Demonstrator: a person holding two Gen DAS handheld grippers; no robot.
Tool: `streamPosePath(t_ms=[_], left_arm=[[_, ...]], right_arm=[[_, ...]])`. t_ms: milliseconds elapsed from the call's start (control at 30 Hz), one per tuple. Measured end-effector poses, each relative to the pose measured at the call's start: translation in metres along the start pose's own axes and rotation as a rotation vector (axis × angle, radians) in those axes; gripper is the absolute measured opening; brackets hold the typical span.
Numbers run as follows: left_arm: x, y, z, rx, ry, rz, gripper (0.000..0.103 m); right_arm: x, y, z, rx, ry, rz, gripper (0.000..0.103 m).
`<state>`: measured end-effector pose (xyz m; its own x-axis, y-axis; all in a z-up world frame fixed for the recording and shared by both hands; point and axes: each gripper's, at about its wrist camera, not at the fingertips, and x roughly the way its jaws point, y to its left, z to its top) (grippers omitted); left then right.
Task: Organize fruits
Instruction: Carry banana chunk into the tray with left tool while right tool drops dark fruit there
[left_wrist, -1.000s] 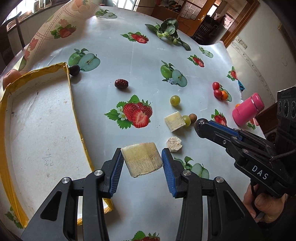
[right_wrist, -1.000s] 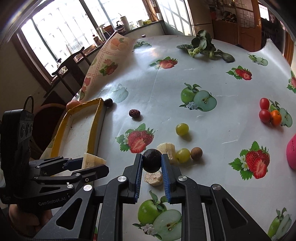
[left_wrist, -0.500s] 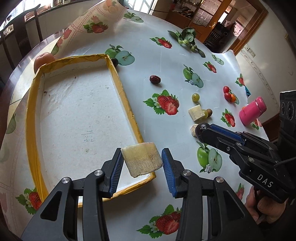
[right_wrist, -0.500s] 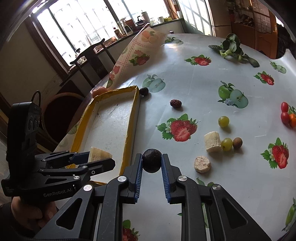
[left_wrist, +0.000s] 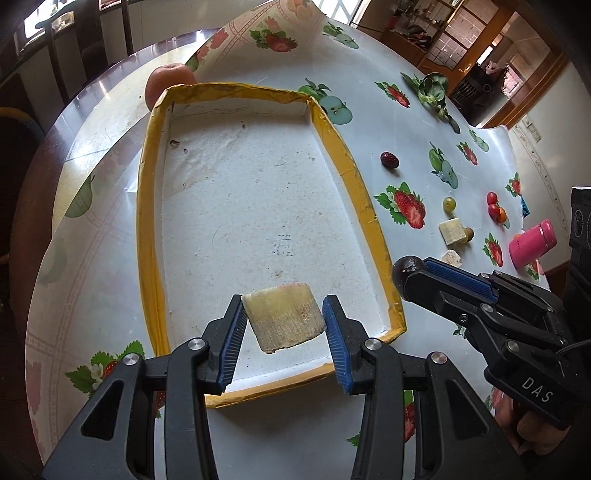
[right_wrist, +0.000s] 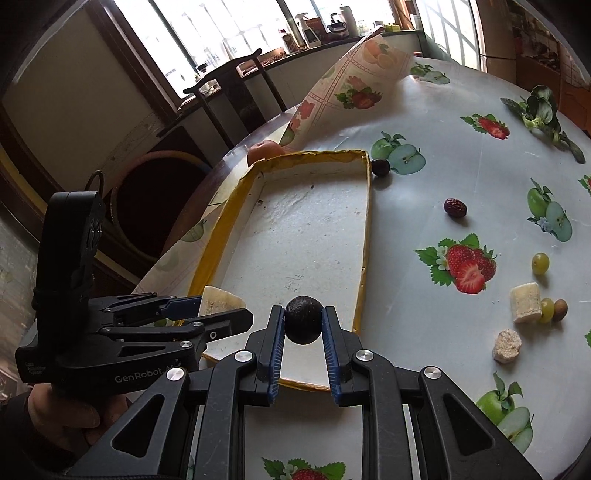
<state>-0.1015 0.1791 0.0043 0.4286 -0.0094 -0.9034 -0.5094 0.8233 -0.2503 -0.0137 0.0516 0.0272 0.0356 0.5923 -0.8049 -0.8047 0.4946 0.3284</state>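
The tray is the landmark: the left gripper, clamped on a pale cut chunk of fruit, hangs over the tray's near end, inside the yellow rim, so its load looks to need only a descent. The right gripper, closed on a dark round fruit, sits above the tray's near right corner, close to the rim, and probably wants a small shift inward first. The remaining fruits lie on the tablecloth beyond the tray's right wall
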Motion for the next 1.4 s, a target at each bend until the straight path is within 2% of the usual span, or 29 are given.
streamPosePath(t_ms=[200,400,533,633,967,1067,1133,1200,1300,1400], left_arm=[[0.011,0.016,-0.001,-0.025,0.02,0.03,0.04],[0.027,0.021,0.001,-0.025,0.051,0.062,0.04],[0.037,0.025,-0.002,-0.042,0.093,0.08,0.041],[0.037,0.023,-0.003,-0.029,0.092,0.101,0.041],[0.032,0.02,0.0,-0.022,0.084,0.142,0.053],[0.028,0.021,0.0,-0.027,0.08,0.141,0.053],[0.025,0.02,0.0,-0.027,0.074,0.137,0.057],[0.022,0.019,-0.001,-0.023,0.068,0.141,0.06],[0.017,0.016,-0.002,-0.02,0.059,0.16,0.074],[0.013,0.013,-0.004,-0.014,0.048,0.163,0.074]], right_arm=[[0.033,0.008,-0.001,0.0,0.054,0.016,0.02],[0.067,0.012,-0.003,-0.027,0.124,-0.01,0.02],[0.082,0.013,-0.005,-0.043,0.165,-0.015,0.021],[0.088,0.011,-0.005,-0.042,0.182,-0.015,0.022],[0.083,0.011,-0.002,-0.044,0.172,-0.026,0.027],[0.076,0.01,-0.001,-0.039,0.157,-0.032,0.036],[0.072,0.009,-0.002,-0.032,0.147,-0.03,0.045],[0.066,0.009,-0.002,-0.033,0.138,-0.03,0.046],[0.057,0.009,-0.003,-0.033,0.126,-0.025,0.046],[0.045,0.008,-0.005,-0.029,0.106,-0.022,0.047]])
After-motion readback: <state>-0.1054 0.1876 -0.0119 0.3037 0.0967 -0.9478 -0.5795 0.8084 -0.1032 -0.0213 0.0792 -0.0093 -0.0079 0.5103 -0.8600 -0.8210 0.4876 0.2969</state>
